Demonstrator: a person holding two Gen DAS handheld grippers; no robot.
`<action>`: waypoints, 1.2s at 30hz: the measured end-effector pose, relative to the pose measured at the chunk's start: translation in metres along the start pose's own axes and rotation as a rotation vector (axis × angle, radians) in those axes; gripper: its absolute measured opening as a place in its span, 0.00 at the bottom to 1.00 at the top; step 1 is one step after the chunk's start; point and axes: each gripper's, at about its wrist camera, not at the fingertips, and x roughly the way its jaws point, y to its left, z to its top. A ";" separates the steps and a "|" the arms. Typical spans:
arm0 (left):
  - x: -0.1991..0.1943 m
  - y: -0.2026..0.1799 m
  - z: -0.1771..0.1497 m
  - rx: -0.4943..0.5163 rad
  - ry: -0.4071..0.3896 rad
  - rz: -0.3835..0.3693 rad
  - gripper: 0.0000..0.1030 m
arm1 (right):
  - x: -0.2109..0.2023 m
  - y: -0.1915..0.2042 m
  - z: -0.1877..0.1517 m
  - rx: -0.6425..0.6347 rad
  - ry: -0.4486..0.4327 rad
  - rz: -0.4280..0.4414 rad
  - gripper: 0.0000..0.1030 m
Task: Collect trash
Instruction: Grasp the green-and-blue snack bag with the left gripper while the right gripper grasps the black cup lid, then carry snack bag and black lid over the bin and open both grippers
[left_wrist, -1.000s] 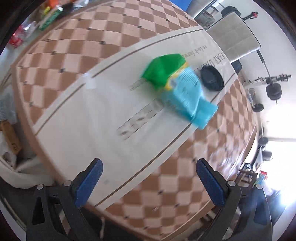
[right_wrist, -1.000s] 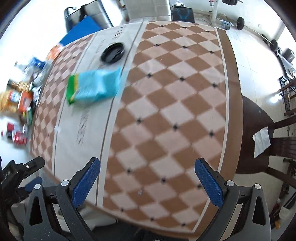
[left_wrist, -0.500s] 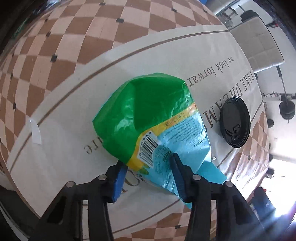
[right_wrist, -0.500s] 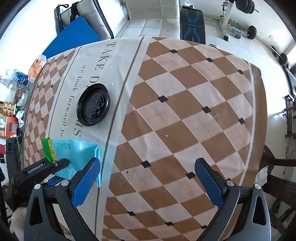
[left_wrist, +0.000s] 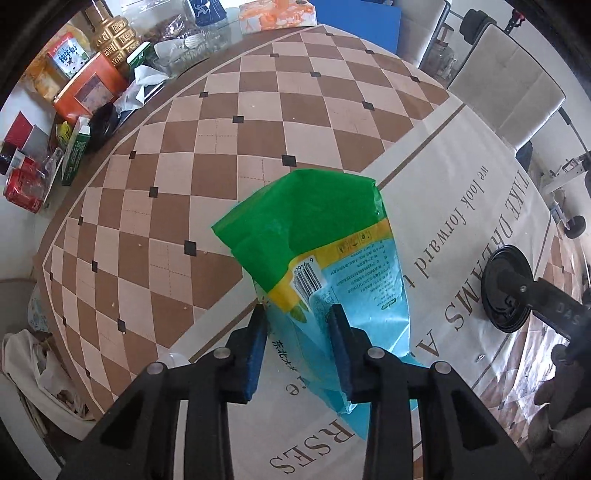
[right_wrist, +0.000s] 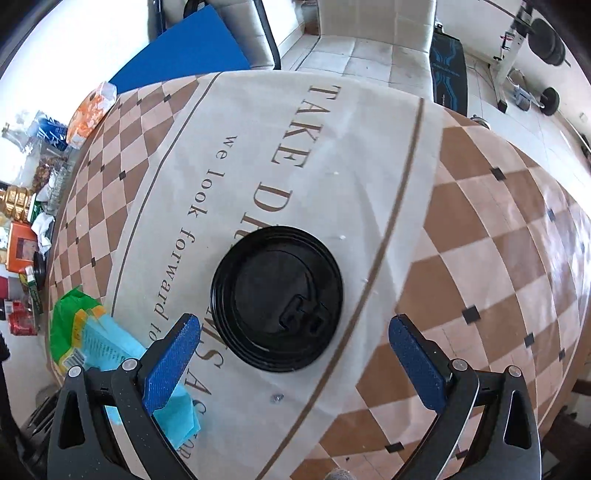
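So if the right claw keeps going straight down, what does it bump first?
Most likely the black lid, lying just ahead of the open right claw on the tablecloth; depth is hard to judge.

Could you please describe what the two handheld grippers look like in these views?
Both the left gripper and the right gripper have matte black, angular frames with silver round-head bolts at the pivots. Each finger carries a flat, textured blue pad. White lettering marks one black body; no cables show.
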 end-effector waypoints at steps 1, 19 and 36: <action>0.002 -0.004 0.002 0.003 -0.006 0.001 0.28 | 0.006 0.005 0.003 -0.016 0.009 -0.011 1.00; -0.033 -0.019 0.012 0.069 -0.082 -0.038 0.23 | -0.003 0.004 -0.018 -0.028 -0.040 -0.049 0.82; -0.112 0.022 -0.089 0.148 -0.163 -0.092 0.23 | -0.118 -0.005 -0.170 -0.012 -0.129 0.055 0.82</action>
